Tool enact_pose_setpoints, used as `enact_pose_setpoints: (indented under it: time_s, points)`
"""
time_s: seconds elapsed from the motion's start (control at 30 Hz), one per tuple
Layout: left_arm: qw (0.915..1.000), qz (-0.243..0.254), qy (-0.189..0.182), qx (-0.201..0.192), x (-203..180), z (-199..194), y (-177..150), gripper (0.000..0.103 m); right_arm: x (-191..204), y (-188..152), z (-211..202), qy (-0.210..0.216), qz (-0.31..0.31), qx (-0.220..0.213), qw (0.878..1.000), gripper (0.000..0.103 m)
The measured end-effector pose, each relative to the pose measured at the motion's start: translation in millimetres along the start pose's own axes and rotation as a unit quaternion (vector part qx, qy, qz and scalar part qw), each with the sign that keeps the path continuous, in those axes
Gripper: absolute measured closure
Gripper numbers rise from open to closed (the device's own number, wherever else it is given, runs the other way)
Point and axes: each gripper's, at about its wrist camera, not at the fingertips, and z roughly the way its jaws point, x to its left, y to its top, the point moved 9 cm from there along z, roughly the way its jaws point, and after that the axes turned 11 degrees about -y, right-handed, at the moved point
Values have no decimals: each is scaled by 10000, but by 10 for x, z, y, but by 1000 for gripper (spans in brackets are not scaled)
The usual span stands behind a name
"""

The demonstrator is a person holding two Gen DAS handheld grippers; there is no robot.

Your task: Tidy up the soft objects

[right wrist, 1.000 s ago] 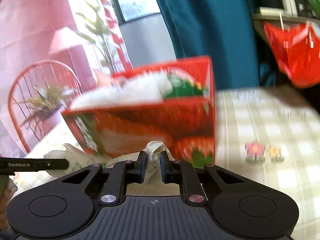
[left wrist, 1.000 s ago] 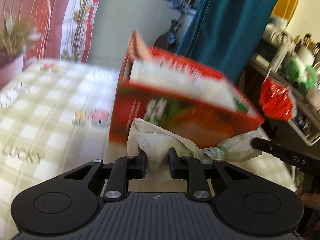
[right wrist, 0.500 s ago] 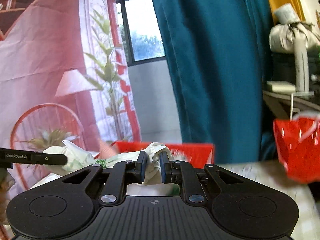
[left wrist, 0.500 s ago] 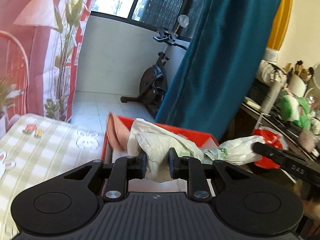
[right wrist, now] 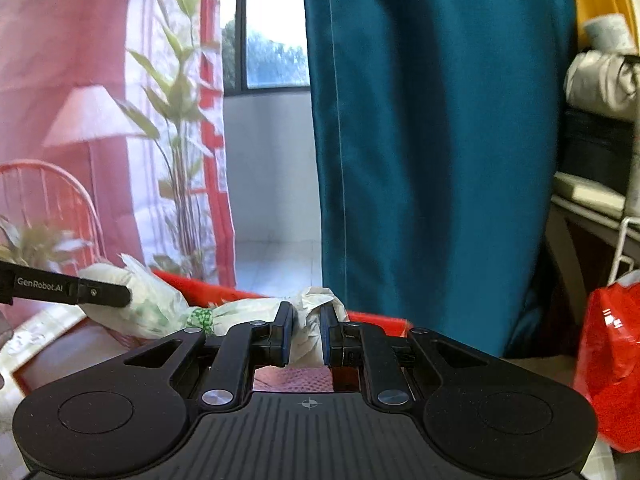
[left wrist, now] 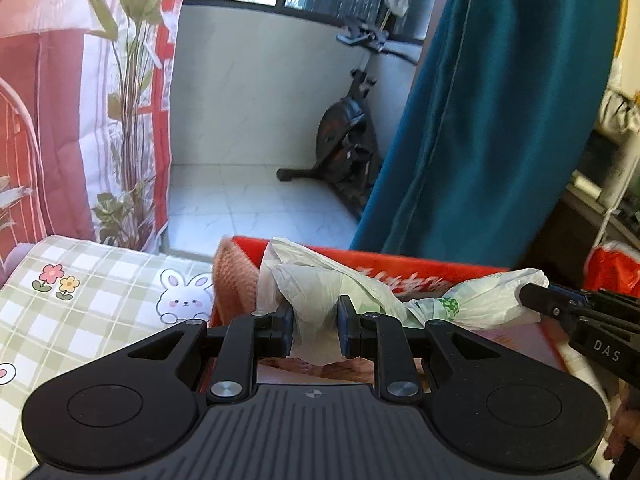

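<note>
Surface (left wrist: 100, 280): wearing a green-and-white checked cloth printed with small flowers (left wrist: 56, 278) and a white rabbit (left wrist: 185, 300), and showing in the left wrist view. Red box (left wrist: 400, 270): sitting directly on the surface near its far edge, open at the top. Peach knitted cloth (left wrist: 234, 276): hanging over the box's left wall, touching it.

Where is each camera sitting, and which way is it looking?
Left wrist: rides the left gripper, looking along its fingers at the white plastic bag it pinches, over the red box; the right gripper shows.
Right wrist: rides the right gripper, which pinches the bag's other end, facing the teal curtain; the left gripper shows.
Shared: bag, box, curtain.
</note>
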Motion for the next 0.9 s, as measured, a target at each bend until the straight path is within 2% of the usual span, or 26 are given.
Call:
enact_pose_setpoints:
  time_s: [0.17, 0.3, 0.4, 0.47, 0.5, 0.57, 0.6, 0.67, 0.77, 0.8, 0.87, 0.9]
  points:
    - [9988, 97, 100, 462, 104, 124, -134, 79, 97, -204, 310, -3, -293, 602, 9978, 89]
    - [9983, 106, 125, 559, 143, 135, -134, 78, 111, -304, 375, 49, -272, 891, 9956, 88]
    - [9984, 167, 100, 539, 110, 75, -77, 72, 110, -329, 375, 20, -288, 1027, 9943, 77]
    - [9986, 188, 63, 484, 80, 4, -37, 60, 121, -317, 338, 48, -291, 1018, 9944, 72]
    - [9988, 175, 54, 448, 72, -25, -20, 48, 119, -297, 312, 51, -301, 982, 9947, 71]
    - [9993, 168, 80, 334, 36, -130, 14, 29, 108, -257, 248, 25, -292, 922, 9953, 60]
    - [9994, 186, 103, 268, 16, -195, 33, 25, 101, -230, 198, 38, -264, 877, 9958, 57]
    - [9994, 260, 155, 184, -40, -320, 65, 12, 93, -180, 106, 52, -211, 792, 9966, 44]
    - [9989, 418, 207, 46, -140, -511, 103, 3, 79, -114, -64, 96, -133, 669, 9976, 31]
    - [9987, 455, 213, -1, -177, -588, 113, 2, 68, -85, -118, 119, -102, 642, 9978, 29]
    - [9984, 486, 269, -82, -239, -740, 134, 0, 51, -32, -238, 150, -35, 577, 9982, 14]
    - [9983, 483, 289, -121, -266, -814, 145, 0, 33, 0, -319, 163, 1, 540, 9984, 11]
